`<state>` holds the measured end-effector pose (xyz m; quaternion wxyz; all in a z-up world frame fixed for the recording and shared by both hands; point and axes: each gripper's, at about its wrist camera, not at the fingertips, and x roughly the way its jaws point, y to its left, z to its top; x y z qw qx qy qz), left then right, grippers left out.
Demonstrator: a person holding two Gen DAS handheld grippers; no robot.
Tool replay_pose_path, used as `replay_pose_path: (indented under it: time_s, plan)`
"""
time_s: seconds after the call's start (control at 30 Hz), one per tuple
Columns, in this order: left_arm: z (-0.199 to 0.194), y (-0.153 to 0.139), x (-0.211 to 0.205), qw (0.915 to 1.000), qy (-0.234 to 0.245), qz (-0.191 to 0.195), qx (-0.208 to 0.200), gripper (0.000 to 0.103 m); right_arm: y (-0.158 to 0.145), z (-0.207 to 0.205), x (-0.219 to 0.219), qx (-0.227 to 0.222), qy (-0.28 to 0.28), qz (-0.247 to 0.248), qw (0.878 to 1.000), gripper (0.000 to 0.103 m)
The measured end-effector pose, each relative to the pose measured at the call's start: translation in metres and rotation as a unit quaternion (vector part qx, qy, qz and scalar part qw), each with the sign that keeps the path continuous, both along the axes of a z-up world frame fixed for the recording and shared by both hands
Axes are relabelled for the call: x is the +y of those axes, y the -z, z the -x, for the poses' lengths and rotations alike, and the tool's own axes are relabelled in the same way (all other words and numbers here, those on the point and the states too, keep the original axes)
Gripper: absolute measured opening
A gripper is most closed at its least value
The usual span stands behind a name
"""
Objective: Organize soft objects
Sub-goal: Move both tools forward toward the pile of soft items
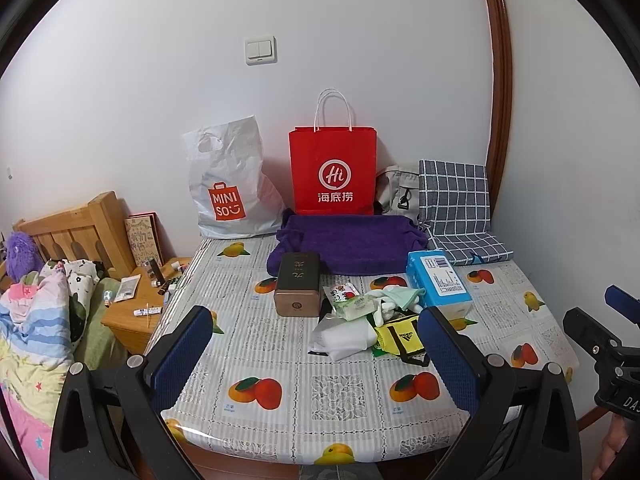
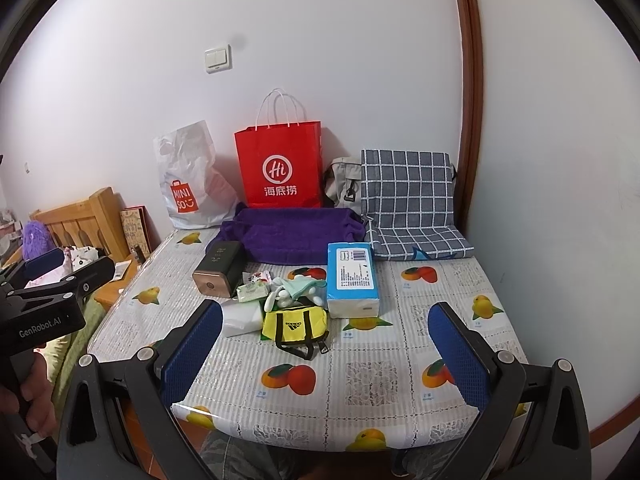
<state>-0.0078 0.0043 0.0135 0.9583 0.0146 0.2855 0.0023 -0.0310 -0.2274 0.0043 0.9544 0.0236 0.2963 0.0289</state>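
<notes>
Table (image 1: 280, 432) w/ fruit-print plastic cover sits vs white wall (image 1: 160, 80); red paper bag (image 1: 333, 172) at far edge. Left gripper (image 1: 316, 348) & right gripper (image 2: 326, 344) both wide, empty.

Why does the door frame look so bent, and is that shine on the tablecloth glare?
Both views are fisheye: the door frame bows in the left wrist view and likewise in the right wrist view. Glare streaks the tablecloth at its near edge; corners go black.
</notes>
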Motion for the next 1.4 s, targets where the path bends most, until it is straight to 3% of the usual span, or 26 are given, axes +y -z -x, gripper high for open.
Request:
replay_pose_path:
  time_s: [0.57,0.8,1.4]
  plan:
    - [-0.015,0.002,0.004,0.9999,0.004,0.004,0.013,0.103,0.015,-0.015,0.008,0.012,-0.013,-0.006,1.0,0.102]
    - [-0.038,0.027,0.0,0.9991,0.026,0.007,0.033,0.103,0.033,-0.034,0.007,0.032,-0.01,-0.006,0.999,0.102]
    - [-0.119,0.114,0.026,0.9901,-0.016,0.021,0.138,0.103,0.114,-0.108,0.002,0.117,-0.01,-0.009,0.993,0.102]
